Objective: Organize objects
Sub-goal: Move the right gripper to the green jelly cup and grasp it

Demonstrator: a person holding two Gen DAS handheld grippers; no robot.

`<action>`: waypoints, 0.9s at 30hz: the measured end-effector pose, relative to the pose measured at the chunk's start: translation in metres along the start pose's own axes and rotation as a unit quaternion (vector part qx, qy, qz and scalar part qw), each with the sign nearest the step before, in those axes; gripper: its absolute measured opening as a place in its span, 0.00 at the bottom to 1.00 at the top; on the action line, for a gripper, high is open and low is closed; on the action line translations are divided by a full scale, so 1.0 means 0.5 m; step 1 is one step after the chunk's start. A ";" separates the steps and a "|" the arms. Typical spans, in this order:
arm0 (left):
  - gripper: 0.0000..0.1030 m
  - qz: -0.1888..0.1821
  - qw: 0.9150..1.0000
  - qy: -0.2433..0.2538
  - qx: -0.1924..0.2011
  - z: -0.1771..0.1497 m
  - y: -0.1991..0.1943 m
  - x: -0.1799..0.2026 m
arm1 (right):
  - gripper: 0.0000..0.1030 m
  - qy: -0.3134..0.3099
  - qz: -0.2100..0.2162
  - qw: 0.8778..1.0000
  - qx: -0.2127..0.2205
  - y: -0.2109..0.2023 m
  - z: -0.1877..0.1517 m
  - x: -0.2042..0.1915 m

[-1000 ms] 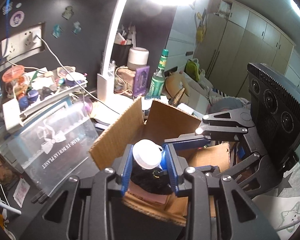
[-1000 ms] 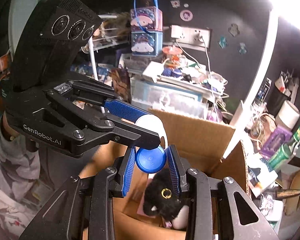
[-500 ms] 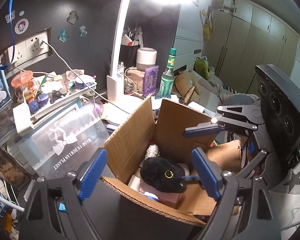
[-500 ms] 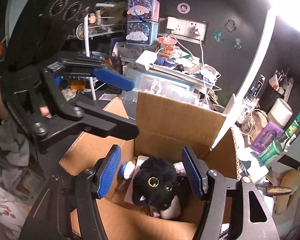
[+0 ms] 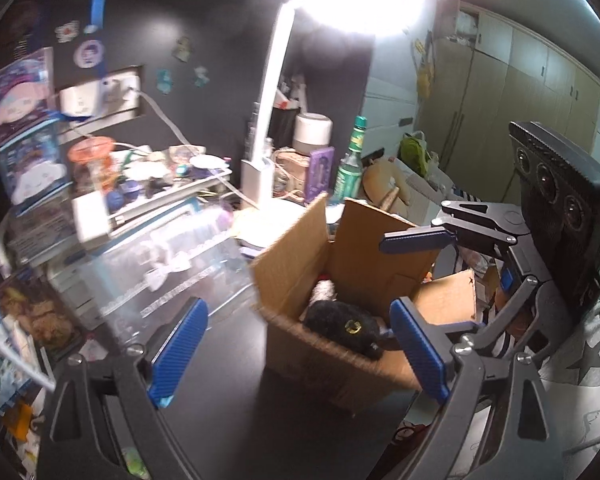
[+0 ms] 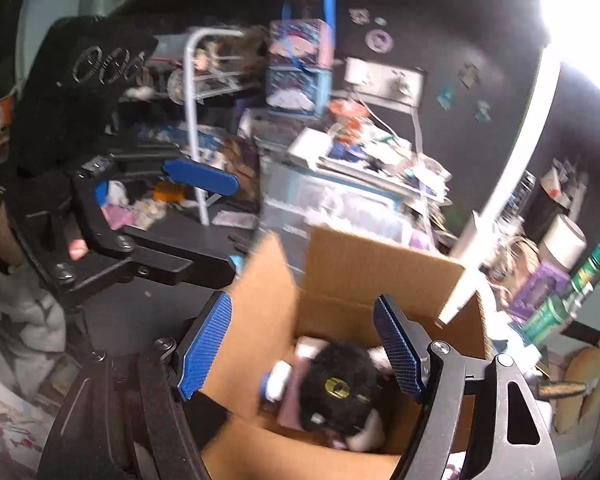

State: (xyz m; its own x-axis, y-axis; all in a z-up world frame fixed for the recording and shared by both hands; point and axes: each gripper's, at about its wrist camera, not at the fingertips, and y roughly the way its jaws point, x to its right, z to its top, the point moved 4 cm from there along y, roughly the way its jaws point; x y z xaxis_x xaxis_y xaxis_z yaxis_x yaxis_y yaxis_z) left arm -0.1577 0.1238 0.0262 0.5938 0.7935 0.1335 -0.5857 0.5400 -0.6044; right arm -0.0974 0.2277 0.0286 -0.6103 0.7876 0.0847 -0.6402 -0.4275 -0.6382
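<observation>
Brown corrugated cardboard box [image 5: 300,264], flaps up, standing on the dark surface [image 5: 228,368]. Inside, a fluffy black plush toy with a gold ring eye [image 6: 336,384], lying on a pink flat item; just beside it at the box's left inner wall, a small white bottle with a blue cap [image 6: 276,376], blurred. Left gripper [image 5: 296,356] spread wide, blue ribbed pads empty, hovering in front of the box above the surface. Right gripper [image 6: 304,344] likewise wide apart and empty, poised over the open box, plush toy visible between its pads. White desk lamp [image 5: 268,120] glaring behind the box, green glass bottle [image 5: 350,168] near its base. Clear plastic storage bin [image 5: 160,272] left of the box.
</observation>
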 end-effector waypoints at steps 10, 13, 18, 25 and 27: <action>0.95 0.078 0.995 -0.063 0.029 -0.119 -0.153 -0.129 | 0.69 -0.047 0.126 0.991 0.013 0.069 0.054 -0.227; 0.95 0.106 0.990 -0.087 0.032 -0.164 -0.174 -0.166 | 0.69 -0.048 0.166 0.985 -0.006 0.120 0.046 -0.288; 0.95 0.129 0.982 -0.133 0.027 -0.248 -0.181 -0.225 | 0.69 -0.032 0.194 0.979 -0.048 0.243 0.017 -0.345; 0.95 0.142 0.970 -0.197 0.000 -0.354 -0.159 -0.303 | 0.68 -0.037 0.144 0.986 -0.080 0.427 -0.022 -0.371; 0.95 0.139 0.968 -0.210 -0.004 -0.371 -0.155 -0.315 | 0.61 -0.041 0.134 0.987 -0.084 0.466 -0.024 -0.373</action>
State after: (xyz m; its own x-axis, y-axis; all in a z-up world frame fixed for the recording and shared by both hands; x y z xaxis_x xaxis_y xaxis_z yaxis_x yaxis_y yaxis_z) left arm -0.1035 -0.0951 -0.0938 0.1359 0.9527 0.2719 -0.6855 0.2885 -0.6685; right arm -0.1271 -0.0135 -0.1451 -0.7871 0.6150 -0.0479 -0.3686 -0.5311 -0.7629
